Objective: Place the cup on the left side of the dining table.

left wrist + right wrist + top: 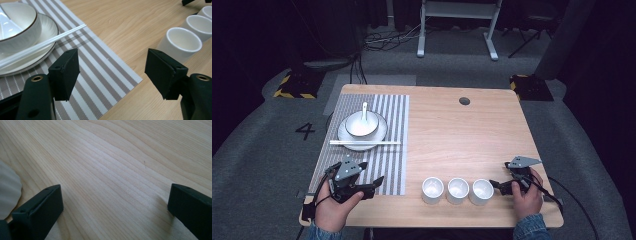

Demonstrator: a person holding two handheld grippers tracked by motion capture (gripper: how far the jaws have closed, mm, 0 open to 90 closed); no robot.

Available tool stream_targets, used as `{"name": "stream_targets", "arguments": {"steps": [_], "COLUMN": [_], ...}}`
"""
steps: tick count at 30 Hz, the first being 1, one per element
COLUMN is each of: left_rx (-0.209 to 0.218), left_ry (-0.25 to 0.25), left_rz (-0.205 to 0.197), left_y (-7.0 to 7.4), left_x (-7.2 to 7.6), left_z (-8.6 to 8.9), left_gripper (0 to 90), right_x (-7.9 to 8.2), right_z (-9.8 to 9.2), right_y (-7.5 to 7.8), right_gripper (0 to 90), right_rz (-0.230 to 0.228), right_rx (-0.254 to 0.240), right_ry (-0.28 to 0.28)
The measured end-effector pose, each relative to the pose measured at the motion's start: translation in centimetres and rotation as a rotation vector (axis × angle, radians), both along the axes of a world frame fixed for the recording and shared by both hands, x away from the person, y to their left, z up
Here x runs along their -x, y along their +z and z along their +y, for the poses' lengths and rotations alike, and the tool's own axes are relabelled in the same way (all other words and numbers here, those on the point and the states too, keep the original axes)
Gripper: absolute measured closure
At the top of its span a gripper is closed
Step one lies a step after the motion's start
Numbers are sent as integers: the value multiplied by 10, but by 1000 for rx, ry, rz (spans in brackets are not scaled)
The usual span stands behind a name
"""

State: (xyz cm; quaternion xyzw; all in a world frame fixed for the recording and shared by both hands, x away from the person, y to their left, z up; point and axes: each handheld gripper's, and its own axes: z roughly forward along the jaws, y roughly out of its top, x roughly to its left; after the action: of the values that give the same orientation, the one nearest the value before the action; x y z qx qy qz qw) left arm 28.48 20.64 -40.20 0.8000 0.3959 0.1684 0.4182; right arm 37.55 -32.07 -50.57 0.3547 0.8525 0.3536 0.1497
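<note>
from up high you get the whole layout: wooden table (pixel 472 135), a striped placemat (pixel 387 150) on its left side, a plate (pixel 379 134) on the mat with a bowl (pixel 361 125) on it, a spoon (pixel 364 111) in the bowl and white chopsticks (pixel 365 142) lying across the plate's near rim. three white cups (pixel 457 190) sit in a row near the front edge. the left gripper (pixel 374 186) rests over the mat's near corner, the right gripper (pixel 493 185) just beside the rightmost cup. the left gripper view gives the close-up, jaws spread wide with nothing between, mat corner below and the nearest cup past them. right gripper view has jaws wide apart too, over bare wood grain.
</note>
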Motion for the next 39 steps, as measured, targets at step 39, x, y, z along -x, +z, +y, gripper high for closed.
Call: {"name": "stream_targets", "arguments": {"steps": [39], "left_rx": [8], "left_ry": [-217], "left_rz": [-33], "left_y": [20], "left_x": [-30], "left_z": [-87], "left_gripper": [254], "right_x": [0], "right_z": [0], "right_y": [0], "right_gripper": [1], "right_rz": [0], "right_rx": [1], "right_ry": [-1]}}
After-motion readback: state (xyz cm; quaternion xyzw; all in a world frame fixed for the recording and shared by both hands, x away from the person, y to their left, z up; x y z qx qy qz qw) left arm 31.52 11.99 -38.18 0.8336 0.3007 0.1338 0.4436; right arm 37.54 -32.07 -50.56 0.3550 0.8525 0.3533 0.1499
